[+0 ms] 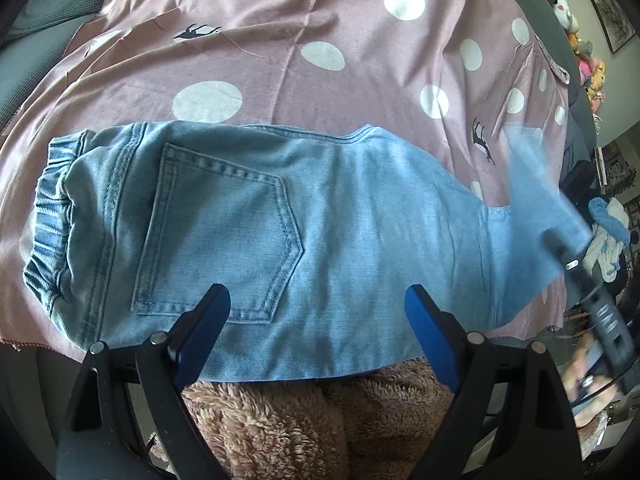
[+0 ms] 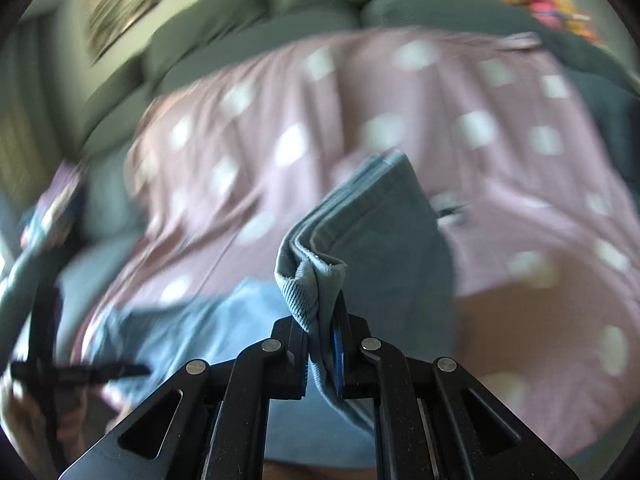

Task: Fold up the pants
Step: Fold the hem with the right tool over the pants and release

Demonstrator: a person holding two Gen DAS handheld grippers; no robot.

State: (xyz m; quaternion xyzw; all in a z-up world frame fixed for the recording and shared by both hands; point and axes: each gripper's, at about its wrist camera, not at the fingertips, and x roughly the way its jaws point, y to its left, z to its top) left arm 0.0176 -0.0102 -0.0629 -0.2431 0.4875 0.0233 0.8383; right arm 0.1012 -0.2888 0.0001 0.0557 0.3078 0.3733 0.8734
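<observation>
left wrist view: pants [image 1: 280, 240], light blue denim, lie flat across the pink polka-dot sheet [image 1: 320, 40], elastic waistband [image 1: 48, 216] at the left, back pocket [image 1: 220, 232] facing up, already doubled leg over leg by the look of it. near edge of the denim hangs over a brown fluffy blanket [image 1: 300, 420]. left gripper [image 1: 316, 312] hovers over that near edge with jaws spread wide, nothing pinched, pads not pressing the cloth. at the right the leg end [image 1: 532, 200] is blurred and lifted off the sheet, the right gripper [image 1: 576, 264] showing as a dark smear under it. right wrist view: heavy motion blur. right gripper [image 2: 324, 332] is clamped tight on the hem end [image 2: 316, 276] of the legs, several denim layers bunched between the fingers [image 2: 338, 352], the rest of the pants [image 2: 192, 332] trailing down to the sheet [image 2: 500, 140]. sofa cushions [image 2: 248, 12] behind. judged step: the lengthwise-to-short fold, hem end being carried over toward the waistband. next move calls for bringing the hem across and laying it square on the waistband, left gripper probably needed to pin or steady the body so it does not drag. risk: layers slipping apart in the pinch.
</observation>
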